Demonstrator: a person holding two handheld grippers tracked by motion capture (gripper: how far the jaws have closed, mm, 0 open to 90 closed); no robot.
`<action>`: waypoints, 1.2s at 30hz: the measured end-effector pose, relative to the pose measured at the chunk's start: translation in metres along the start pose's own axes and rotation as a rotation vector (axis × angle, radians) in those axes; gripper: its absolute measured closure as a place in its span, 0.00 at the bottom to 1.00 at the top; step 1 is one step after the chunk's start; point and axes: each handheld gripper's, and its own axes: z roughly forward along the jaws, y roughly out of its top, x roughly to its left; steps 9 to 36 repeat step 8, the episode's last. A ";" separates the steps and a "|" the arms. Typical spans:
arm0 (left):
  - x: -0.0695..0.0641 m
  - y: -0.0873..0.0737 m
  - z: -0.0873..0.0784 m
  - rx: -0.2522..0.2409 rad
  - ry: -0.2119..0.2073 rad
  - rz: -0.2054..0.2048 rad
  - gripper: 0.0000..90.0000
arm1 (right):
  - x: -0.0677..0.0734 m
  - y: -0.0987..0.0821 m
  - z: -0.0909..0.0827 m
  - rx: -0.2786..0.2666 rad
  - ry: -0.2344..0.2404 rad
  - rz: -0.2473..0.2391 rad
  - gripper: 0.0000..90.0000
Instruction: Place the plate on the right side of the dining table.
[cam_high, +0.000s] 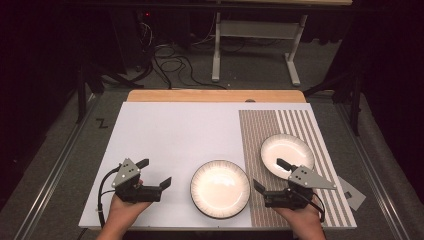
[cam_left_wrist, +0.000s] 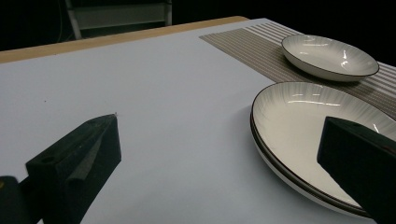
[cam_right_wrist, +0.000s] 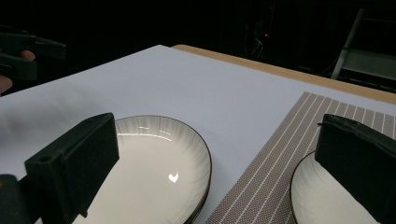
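- The person's two hands come in at the near edge of the high view, the left hand (cam_high: 121, 212) and the right hand (cam_high: 301, 217), each holding a black two-jaw claw low over the white surface (cam_high: 175, 135).
- The left claw (cam_high: 154, 173) stands wide open, with one jaw pointing away from the person and the other toward the middle of the surface. It holds nothing and touches nothing.
- In the left gripper view, bare white surface lies between its jaws, and the near plate sits just beside the right-hand jaw.
- The right claw (cam_high: 270, 174) is spread just as wide and is also empty. One jaw reaches over the near rim of the far plate, and the other points toward the near plate.
- In the right gripper view, one plate appears by each jaw. Whether either jaw touches a rim cannot be told.
- The round white dark-rimmed plate (cam_high: 220, 188) rests on the white surface between the two claws, close to the near edge. Its doubled rim in the left gripper view suggests two plates stacked.
- A second round white dark-rimmed plate (cam_high: 287, 152) lies on the brown striped placemat (cam_high: 260, 150) that covers the right side of the surface.
- Beyond the far edge, dark cables (cam_high: 170, 65) lie on the grey floor beside a pale metal frame (cam_high: 255, 35).
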 end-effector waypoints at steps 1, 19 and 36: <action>0.000 0.000 0.000 0.000 -0.001 -0.002 0.01 | -0.002 -0.001 0.000 -0.002 -0.001 0.009 0.00; -0.002 -0.001 0.002 0.004 -0.001 0.001 0.01 | -0.008 -0.002 -0.003 -0.006 -0.007 0.021 0.00; -0.002 -0.001 0.002 0.004 -0.001 0.001 0.01 | -0.008 -0.002 -0.003 -0.006 -0.007 0.021 0.00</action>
